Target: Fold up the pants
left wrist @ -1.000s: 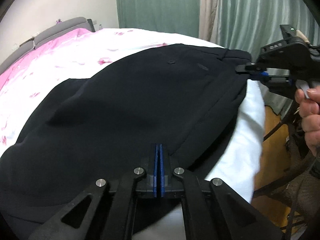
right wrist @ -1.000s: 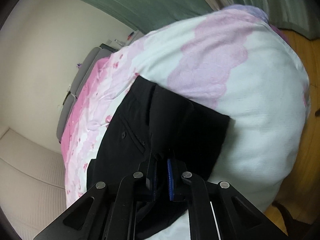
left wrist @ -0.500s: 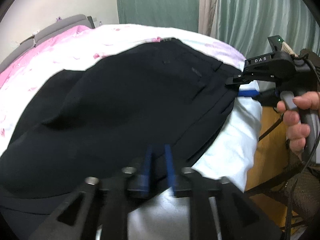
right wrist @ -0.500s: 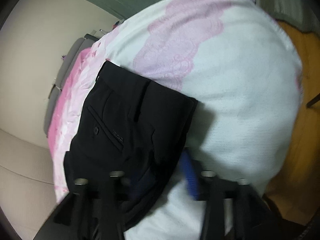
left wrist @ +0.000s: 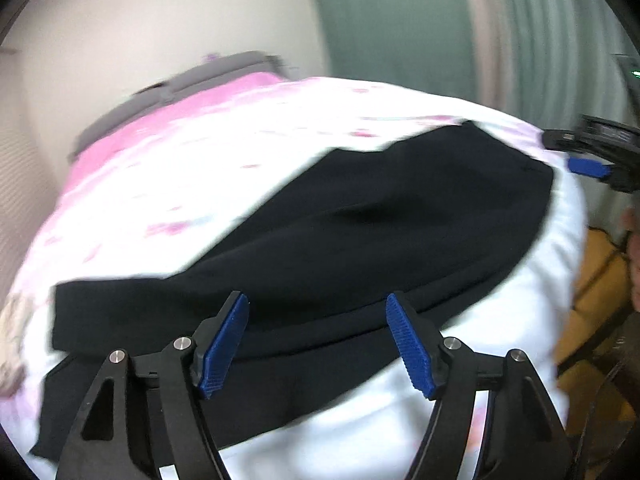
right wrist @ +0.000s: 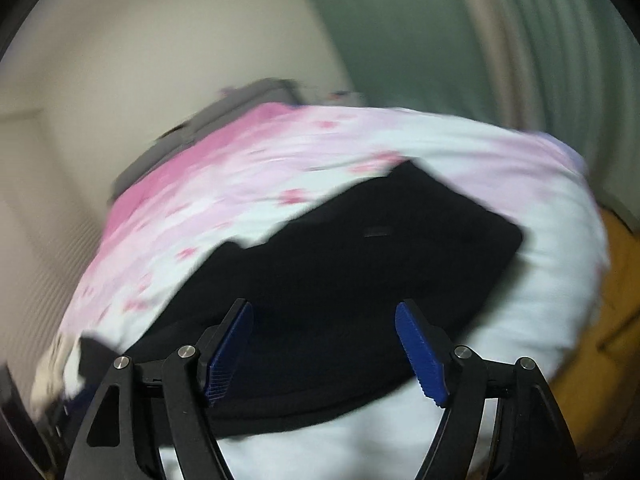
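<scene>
on the bed, the black pants lie flat over the pink and white cover. their near long edge runs just past the left tool, and the far short edge sits close to the bed's right side, where the white cover drops to the yellow floor. bare cover shows all around the pants. the left tool hangs low over the near edge with its blue pads spread wide, holding nothing. the right tool is spread wide too and holds nothing. from the left view it sits off past the far edge, maybe not touching the cloth, but the picture is blurry. both tools point toward the grey headboard.
</scene>
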